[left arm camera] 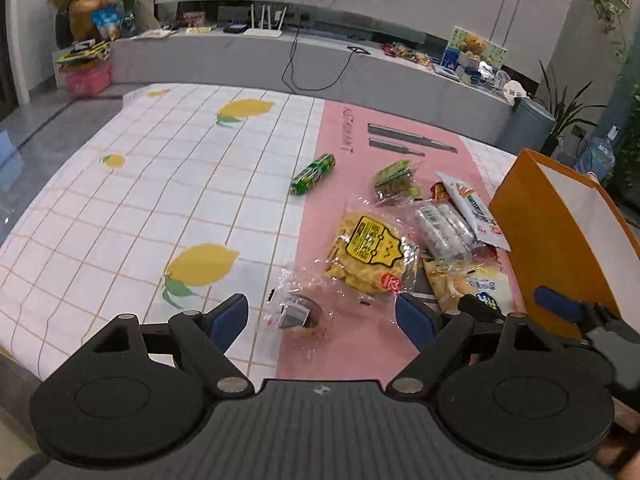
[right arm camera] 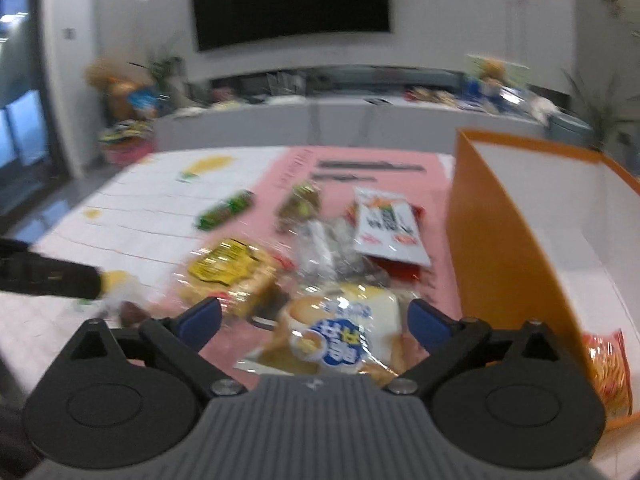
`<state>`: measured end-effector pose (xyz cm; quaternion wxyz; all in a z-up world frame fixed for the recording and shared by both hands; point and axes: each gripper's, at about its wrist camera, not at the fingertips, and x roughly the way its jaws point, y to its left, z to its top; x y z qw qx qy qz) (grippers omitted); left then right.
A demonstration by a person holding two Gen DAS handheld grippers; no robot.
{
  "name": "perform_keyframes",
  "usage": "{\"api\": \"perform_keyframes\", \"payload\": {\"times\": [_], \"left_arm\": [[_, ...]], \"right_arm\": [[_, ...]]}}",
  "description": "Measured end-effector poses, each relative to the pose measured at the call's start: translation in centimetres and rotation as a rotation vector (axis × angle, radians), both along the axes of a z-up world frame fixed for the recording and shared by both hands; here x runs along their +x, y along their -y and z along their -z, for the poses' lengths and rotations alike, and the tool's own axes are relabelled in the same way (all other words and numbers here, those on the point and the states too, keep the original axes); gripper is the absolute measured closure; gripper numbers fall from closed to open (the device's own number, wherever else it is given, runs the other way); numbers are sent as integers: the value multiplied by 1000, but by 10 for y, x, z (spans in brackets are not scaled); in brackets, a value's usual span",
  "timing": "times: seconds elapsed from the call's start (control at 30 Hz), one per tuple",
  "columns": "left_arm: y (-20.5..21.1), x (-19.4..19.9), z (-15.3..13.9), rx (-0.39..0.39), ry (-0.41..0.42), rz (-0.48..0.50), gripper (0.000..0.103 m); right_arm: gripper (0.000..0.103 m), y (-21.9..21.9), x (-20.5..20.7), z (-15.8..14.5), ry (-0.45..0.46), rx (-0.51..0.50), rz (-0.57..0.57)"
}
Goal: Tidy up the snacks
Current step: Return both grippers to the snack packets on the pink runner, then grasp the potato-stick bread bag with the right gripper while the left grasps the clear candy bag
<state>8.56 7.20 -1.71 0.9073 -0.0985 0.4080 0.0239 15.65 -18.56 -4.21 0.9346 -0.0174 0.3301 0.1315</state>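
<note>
Left claw (left arm camera: 322, 318) low over the desk (left arm camera: 120, 216), level, pointing forward, jaws spread wide with nothing between the pads; a small clear-wrapped dark pastry (left arm camera: 294, 314) lies on the cloth just ahead of it. Right claw (right arm camera: 316, 318) also low and level (view is motion-blurred), jaws wide apart, straddling a bread pack with a blue label (right arm camera: 340, 340) but not pinching it. Landmark: orange box (left arm camera: 560, 240). Snack pile sits just left of the box on the pink mat: yellow-label snack bag (left arm camera: 370, 256), silver-wrapped pack (left arm camera: 442, 230), white sachet (left arm camera: 474, 210) touching the box, green-topped pack (left arm camera: 394, 182). Green roll (left arm camera: 313, 174) lies further left, apart from the pile. Labels carry Asian characters, too small to read. Orange-red snack packet (right arm camera: 608, 376) lies inside the box.
</note>
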Motion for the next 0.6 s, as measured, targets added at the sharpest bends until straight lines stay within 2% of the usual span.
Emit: {"api": "perform_keyframes", "payload": {"times": [0.13, 0.3, 0.43, 0.5, 0.6], "left_arm": [[-2, 6, 5, -19, -31, -14, 5], [-5, 5, 6, -35, -37, -24, 5], [-8, 5, 8, -57, -44, -27, 5], [-8, 5, 8, -62, -47, -29, 5], [-8, 5, 8, -63, -47, -29, 5]], "right_arm": [[3, -9, 14, 16, -37, -55, 43], [3, -14, 31, 31, -93, -37, 110], [5, -10, 38, 40, -112, -20, 106], [16, -9, 34, 42, -86, -30, 83], [23, -11, 28, 41, -66, -71, 45]]}}
